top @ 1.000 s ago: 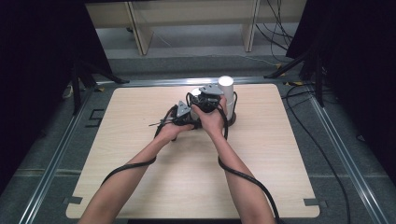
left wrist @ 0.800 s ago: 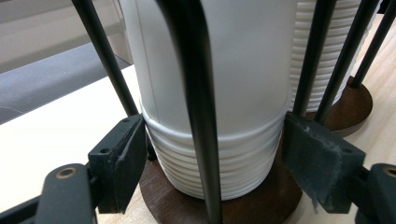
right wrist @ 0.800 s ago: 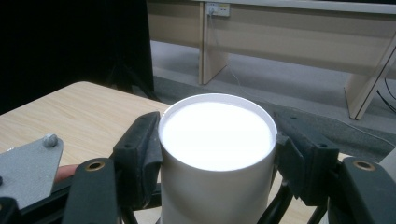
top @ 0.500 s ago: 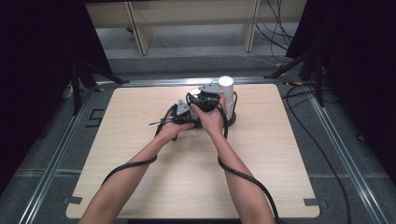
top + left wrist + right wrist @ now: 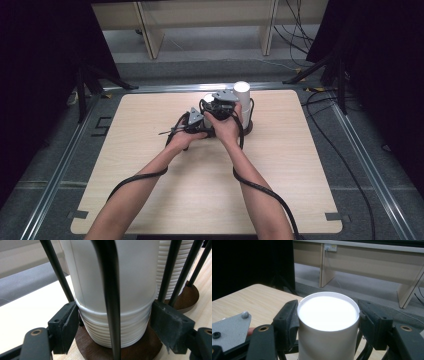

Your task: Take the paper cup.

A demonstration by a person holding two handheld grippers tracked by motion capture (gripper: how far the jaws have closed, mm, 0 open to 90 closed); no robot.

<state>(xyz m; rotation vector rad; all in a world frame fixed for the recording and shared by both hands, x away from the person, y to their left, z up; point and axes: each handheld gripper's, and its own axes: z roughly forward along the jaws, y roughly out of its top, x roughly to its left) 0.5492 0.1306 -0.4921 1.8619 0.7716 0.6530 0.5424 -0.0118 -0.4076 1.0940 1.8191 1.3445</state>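
No readable text, labels, brands or numbers on anything

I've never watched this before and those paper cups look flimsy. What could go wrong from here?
1. The right gripper clamps the top cup near its rim; squeezing harder could dent it.
2. The left gripper sits around the nested stack, its pads at the rims. If it slips, several cups may lift together.
3. Black rods stand close around the stack, so a tilted cup could snag.
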